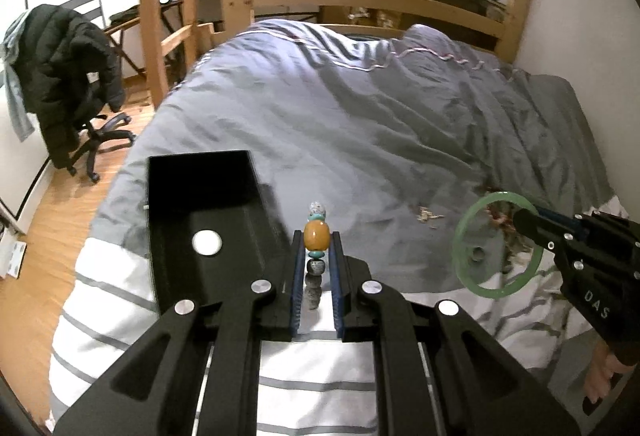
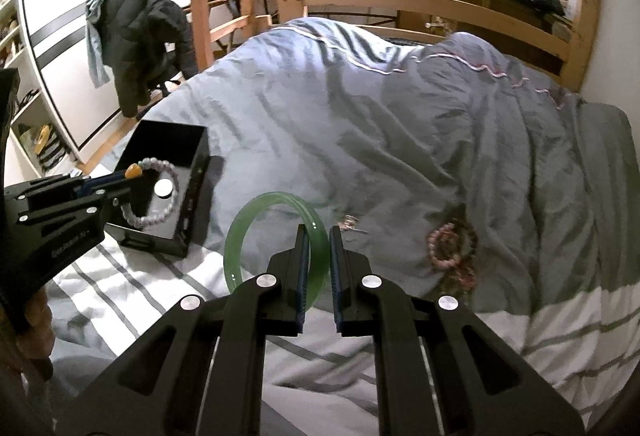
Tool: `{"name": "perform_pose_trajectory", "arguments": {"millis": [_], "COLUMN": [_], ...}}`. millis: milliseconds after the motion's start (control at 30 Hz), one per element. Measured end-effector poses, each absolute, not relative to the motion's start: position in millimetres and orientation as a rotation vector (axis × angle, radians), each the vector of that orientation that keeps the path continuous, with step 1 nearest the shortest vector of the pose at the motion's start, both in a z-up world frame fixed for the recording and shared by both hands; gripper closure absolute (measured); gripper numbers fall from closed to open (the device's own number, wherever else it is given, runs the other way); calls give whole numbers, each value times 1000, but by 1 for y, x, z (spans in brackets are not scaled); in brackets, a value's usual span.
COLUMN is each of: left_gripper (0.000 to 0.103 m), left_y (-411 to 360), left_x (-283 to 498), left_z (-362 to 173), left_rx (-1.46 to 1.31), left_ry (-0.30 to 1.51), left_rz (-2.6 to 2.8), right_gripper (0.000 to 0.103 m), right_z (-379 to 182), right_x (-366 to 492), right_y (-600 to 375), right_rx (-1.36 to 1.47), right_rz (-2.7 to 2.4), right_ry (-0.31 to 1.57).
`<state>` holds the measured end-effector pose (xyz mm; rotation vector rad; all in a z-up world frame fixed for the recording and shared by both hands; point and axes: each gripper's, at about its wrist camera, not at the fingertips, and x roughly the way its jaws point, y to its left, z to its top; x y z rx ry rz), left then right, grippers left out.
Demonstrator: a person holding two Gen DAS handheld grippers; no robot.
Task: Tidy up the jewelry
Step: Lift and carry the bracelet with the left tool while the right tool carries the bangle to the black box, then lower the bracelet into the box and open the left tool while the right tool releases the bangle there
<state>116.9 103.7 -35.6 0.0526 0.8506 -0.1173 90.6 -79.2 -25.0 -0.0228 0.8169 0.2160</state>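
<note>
My left gripper (image 1: 317, 236) is shut on a beaded bracelet (image 1: 317, 234) with a big amber bead, holding it just right of the open black jewelry box (image 1: 208, 196). In the right wrist view the left gripper (image 2: 132, 172) holds the bracelet (image 2: 154, 192) over the box (image 2: 192, 172). My right gripper (image 2: 318, 232) is shut on a green jade bangle (image 2: 240, 236), lifted above the bed. It shows in the left wrist view (image 1: 524, 216) with the bangle (image 1: 460, 244).
A pink bead bracelet (image 2: 452, 240) and a small gold piece (image 2: 350, 224) lie on the grey duvet (image 2: 400, 136). A round silver disc (image 1: 207, 242) sits in the box. A chair with a black jacket (image 1: 68, 76) stands left of the bed.
</note>
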Motion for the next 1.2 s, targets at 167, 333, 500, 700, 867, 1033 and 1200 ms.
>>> {"name": "perform_pose_trajectory", "arguments": {"millis": [167, 333, 500, 700, 867, 1033, 1200], "left_gripper": [91, 91, 91, 91, 91, 91, 88], "left_y": [130, 155, 177, 192, 207, 212, 211], "left_x": [124, 132, 144, 156, 157, 155, 153], "left_z": [-41, -46, -60, -74, -79, -77, -76], "left_rx": [42, 18, -14, -19, -38, -57, -77], "left_ry": [861, 867, 904, 935, 943, 937, 940], "left_rz": [-71, -26, 11, 44, 94, 99, 85], "right_gripper": [92, 92, 92, 92, 92, 91, 84], "right_z": [-27, -31, -40, -58, -75, -83, -86], "right_x": [102, 116, 132, 145, 150, 151, 151], "right_y": [-43, -8, 25, 59, 76, 83, 81], "right_rx": [-53, -81, -95, -101, -100, -92, -61], "right_rz": [253, 289, 327, 374, 405, 432, 459], "right_ry": [816, 814, 824, 845, 870, 892, 920]}}
